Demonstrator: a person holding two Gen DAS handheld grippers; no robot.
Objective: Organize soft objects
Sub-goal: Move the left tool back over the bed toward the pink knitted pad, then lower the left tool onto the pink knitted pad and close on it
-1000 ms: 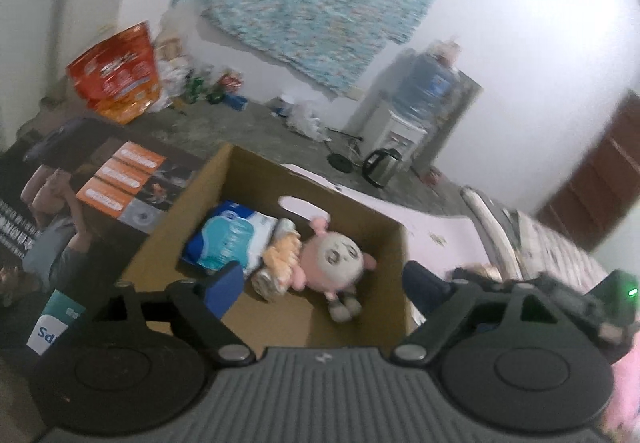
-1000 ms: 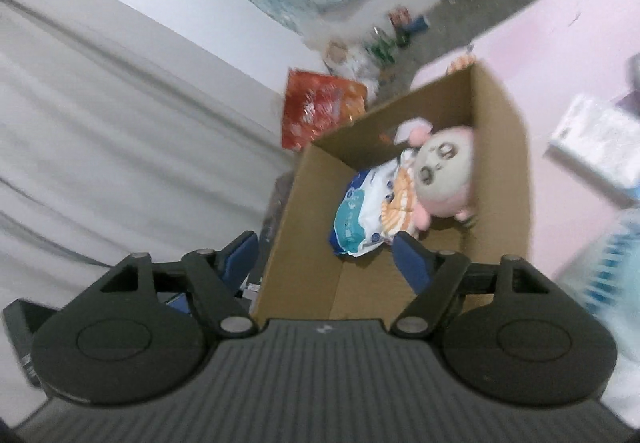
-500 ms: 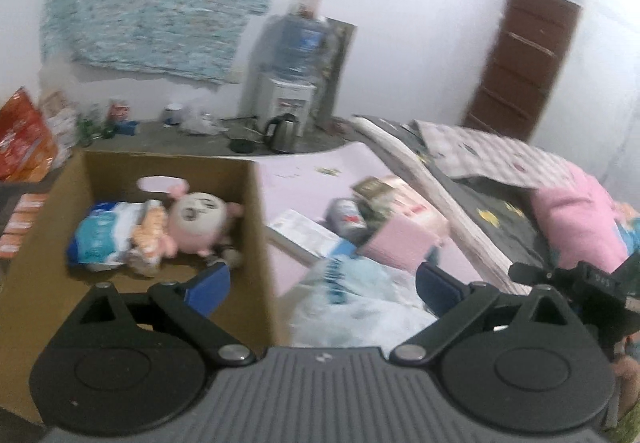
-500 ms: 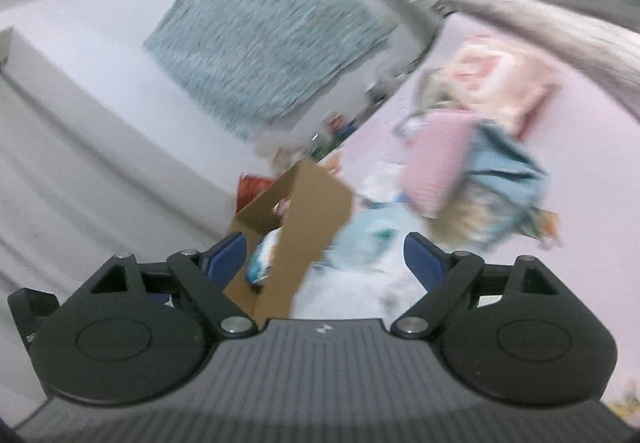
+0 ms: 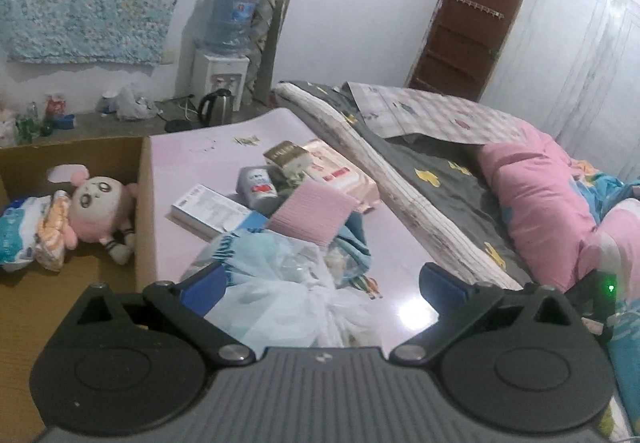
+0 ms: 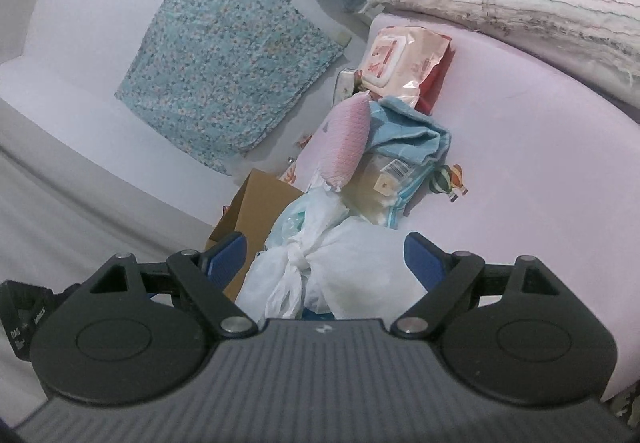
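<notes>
A cardboard box [image 5: 146,203] at the left holds a pink plush doll [image 5: 100,207] and a blue-white soft pack [image 5: 16,235]. On the pink surface lies a pile: a tied white plastic bag [image 5: 280,295], a pink cloth [image 5: 316,211], a blue towel [image 6: 412,135] and a wipes pack [image 5: 336,171]. My left gripper [image 5: 324,287] hovers over the bag, its jaws opening, with the bag between them untouched. My right gripper [image 6: 324,257] stands open around the same white bag [image 6: 344,267], with the pink cloth [image 6: 348,139] beyond it.
A white carton [image 5: 212,209] and a can [image 5: 258,187] lie beside the pile. Rumpled bedding with a pink blanket [image 5: 540,183] borders the surface on the right. A water dispenser [image 5: 228,43] and kettle [image 5: 218,107] stand by the far wall.
Both grippers swung away from the cardboard box and came down over the pile on the pink surface. The left jaws spread wider; the white bag now sits between both pairs of fingers.
</notes>
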